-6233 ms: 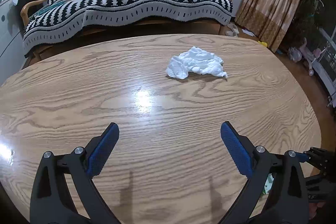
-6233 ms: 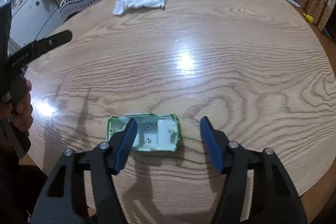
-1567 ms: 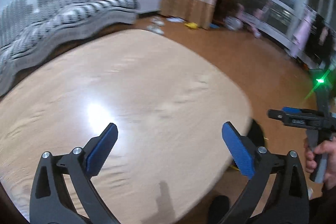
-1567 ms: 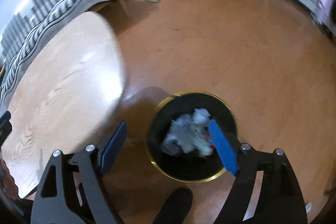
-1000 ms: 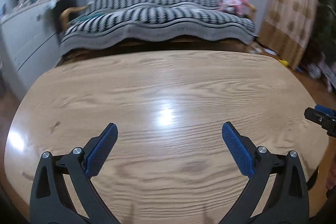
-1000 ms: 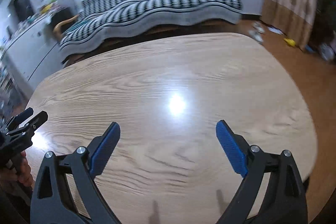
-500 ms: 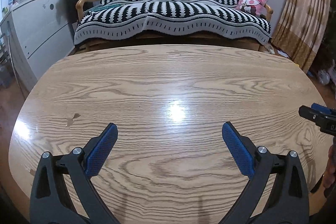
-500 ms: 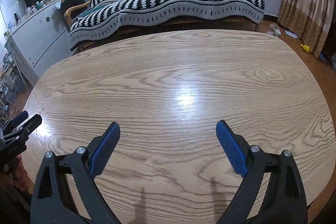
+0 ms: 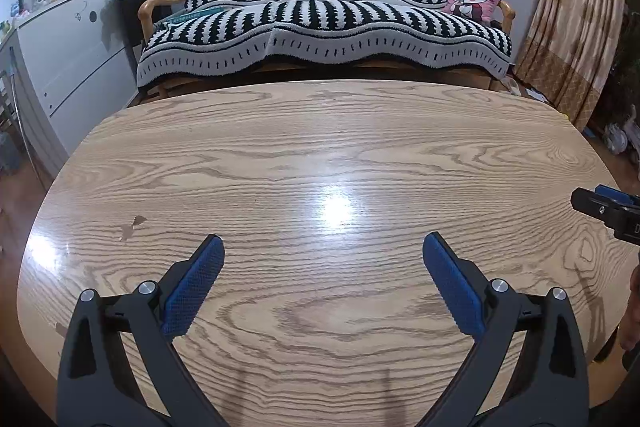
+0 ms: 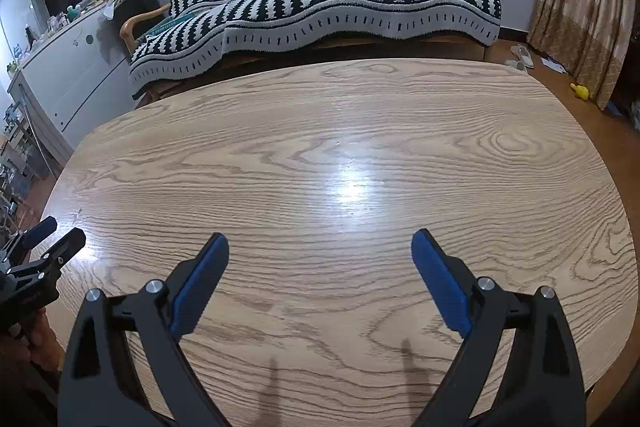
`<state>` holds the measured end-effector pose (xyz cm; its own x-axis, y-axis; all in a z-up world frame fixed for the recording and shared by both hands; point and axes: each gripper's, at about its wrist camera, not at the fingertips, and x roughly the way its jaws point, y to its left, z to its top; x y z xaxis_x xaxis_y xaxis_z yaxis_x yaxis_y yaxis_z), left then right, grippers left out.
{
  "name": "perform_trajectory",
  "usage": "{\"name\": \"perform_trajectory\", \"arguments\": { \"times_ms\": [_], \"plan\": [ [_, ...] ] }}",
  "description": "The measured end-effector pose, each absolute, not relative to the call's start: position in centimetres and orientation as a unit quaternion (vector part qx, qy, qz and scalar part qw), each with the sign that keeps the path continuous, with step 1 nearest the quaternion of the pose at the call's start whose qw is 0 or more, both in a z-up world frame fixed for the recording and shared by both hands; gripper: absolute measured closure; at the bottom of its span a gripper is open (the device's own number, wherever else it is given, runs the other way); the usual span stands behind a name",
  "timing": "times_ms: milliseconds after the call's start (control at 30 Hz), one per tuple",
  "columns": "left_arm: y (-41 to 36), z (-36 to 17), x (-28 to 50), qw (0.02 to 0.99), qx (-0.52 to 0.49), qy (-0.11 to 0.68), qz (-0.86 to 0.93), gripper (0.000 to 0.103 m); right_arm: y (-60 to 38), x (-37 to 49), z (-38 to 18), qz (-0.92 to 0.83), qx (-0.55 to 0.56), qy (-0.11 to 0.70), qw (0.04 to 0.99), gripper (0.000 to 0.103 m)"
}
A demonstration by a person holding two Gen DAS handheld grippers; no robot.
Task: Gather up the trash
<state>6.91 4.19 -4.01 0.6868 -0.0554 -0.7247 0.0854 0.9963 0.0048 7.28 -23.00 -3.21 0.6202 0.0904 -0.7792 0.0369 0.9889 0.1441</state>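
From the left wrist view, an oval oak-grain wooden table (image 9: pixel 320 155) fills the room's middle, with a black-and-white striped sofa (image 9: pixel 324 15) past its far edge. The left gripper (image 9: pixel 323 263) hovers level over the near edge, blue pads spread wide, holding nothing. The right gripper's tip (image 9: pixel 604 213) pokes in over the right edge. The white crumpled tissue seen earlier is gone from the tabletop.

From the right wrist view, the right gripper (image 10: pixel 320 261) hangs over the near edge, spread wide and empty. The green tray it stood over earlier is gone too. No trash shows in either view.
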Motion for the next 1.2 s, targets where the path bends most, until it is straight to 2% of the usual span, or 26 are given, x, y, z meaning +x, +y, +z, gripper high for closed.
{"name": "perform_trajectory", "arguments": {
  "times_ms": [1200],
  "plan": [
    [4.48,-4.53,6.22,0.916,0.015,0.398,-0.036,0.007,-23.02,7.31,-3.14,0.014,0.073,0.434,0.898,0.014]
  ]
}}
